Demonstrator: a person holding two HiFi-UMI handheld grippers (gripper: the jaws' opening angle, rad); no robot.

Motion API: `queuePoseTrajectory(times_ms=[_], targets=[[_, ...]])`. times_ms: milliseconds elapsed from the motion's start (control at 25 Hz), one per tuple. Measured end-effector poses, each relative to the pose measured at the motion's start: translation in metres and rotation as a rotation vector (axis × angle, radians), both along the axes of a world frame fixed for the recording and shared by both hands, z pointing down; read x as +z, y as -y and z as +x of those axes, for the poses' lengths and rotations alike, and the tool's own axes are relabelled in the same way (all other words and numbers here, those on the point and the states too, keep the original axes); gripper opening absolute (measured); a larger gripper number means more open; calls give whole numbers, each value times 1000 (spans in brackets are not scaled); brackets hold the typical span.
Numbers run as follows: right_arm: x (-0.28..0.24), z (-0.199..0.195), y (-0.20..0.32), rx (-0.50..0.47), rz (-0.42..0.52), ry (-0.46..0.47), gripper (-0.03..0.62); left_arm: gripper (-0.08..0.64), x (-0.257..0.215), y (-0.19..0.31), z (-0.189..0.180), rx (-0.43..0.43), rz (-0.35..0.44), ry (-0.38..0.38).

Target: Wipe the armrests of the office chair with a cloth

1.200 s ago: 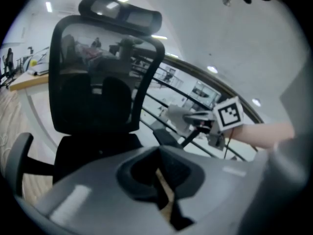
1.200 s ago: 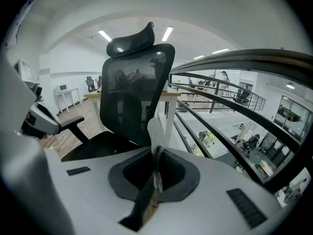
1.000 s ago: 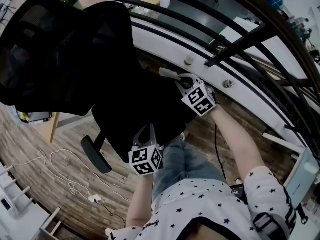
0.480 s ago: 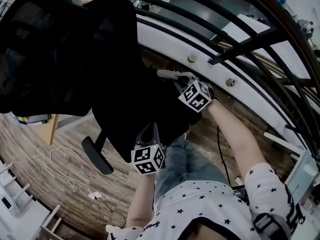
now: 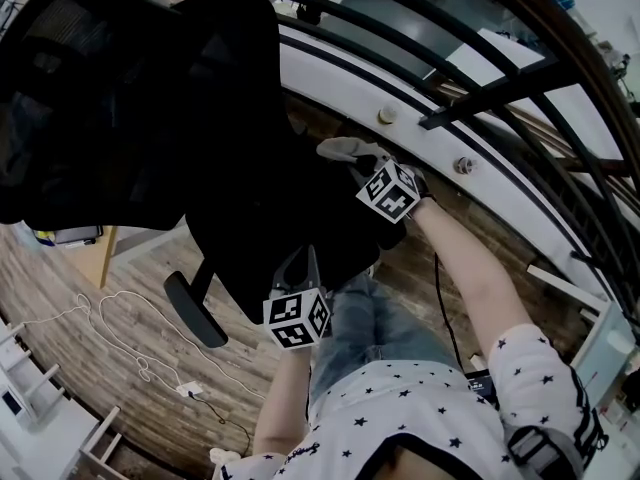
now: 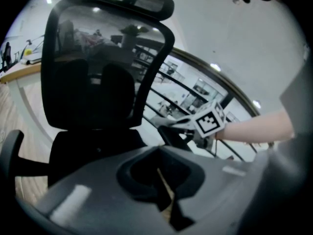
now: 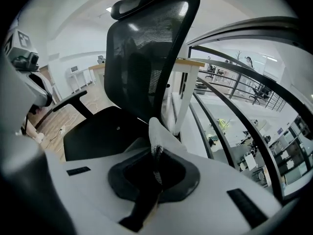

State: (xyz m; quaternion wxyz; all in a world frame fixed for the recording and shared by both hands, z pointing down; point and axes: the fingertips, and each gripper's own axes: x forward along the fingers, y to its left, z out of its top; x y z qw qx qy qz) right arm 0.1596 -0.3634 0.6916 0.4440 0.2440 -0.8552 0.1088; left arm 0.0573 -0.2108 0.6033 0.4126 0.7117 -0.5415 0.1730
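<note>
The black office chair (image 5: 150,98) fills the head view's left, with its mesh backrest (image 7: 146,53) upright. My right gripper (image 5: 362,163) is shut on a grey cloth (image 5: 342,149) and holds it against the chair's right armrest (image 6: 172,136). In the right gripper view the cloth (image 7: 160,138) sticks up from between the closed jaws. My left gripper (image 5: 297,260) hovers over the seat's front edge, shut, with nothing in it. The left armrest (image 5: 195,310) stands free at the lower left.
A curved white ledge with black railings (image 5: 450,98) runs close behind the right armrest. White cables (image 5: 130,348) lie on the wooden floor to the left. The person's legs (image 5: 370,318) are right in front of the seat.
The right gripper and its cloth have slid slightly up and left along the armrest. The left gripper has barely moved.
</note>
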Motion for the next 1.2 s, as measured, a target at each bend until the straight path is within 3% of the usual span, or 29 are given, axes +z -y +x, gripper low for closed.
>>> queuePoseTrajectory(times_ms=[1200], targets=[[0,23,-57,56,-30,-2,26,6,-12,-32,26,10,33,-4]])
